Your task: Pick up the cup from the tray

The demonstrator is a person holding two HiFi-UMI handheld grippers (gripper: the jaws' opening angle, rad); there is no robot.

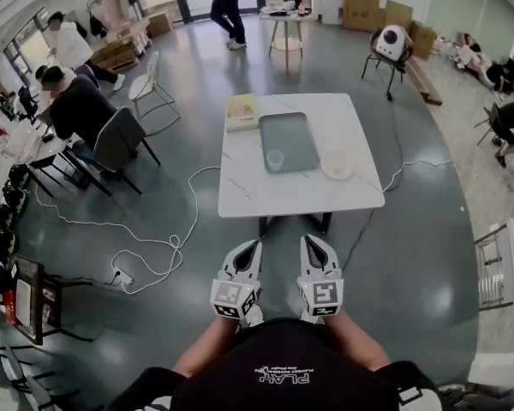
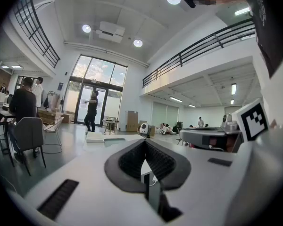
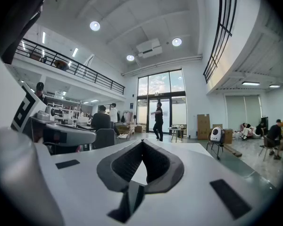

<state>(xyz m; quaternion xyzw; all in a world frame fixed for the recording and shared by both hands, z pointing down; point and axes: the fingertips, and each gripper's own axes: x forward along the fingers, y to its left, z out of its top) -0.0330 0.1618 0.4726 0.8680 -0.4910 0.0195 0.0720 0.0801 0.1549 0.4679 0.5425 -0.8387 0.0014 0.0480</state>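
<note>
spotter: tools first. how does the left tool (image 2: 145, 143) stand?
checker: closed. in the left gripper view its two dark pads meet at the tips. only a small diamond-shaped hollow is left behind them, and nothing sits in it. it holds nothing and touches nothing.
spotter: and the right tool (image 3: 142, 143)?
checker: same. in the right gripper view the jaws are pressed together at the tips and empty. it points roughly level out across the room.
spotter: where are they against the table (image 1: 240, 191)?
checker: in the head view both hang side by side in front of the person's body, over the grey floor (image 1: 411, 255). they are short of the table's near edge and well apart from everything on it.
spotter: the cup (image 1: 275, 160)?
checker: small, translucent and upright on the grey tray (image 1: 295, 127), in the tray's near left corner. the tray lies around the middle of the white table.
spotter: anything else up there?
checker: a flat pale yellow item (image 1: 242, 112), book or box, i can't tell, just beside the tray's far left corner. a white plate (image 1: 337, 165) sits just off its near right corner. the cup touches neither.
spotter: around the table?
checker: a white cable (image 1: 167, 240) loops over the floor to the left, and a seated person (image 1: 79, 105) in black is further left.
</note>
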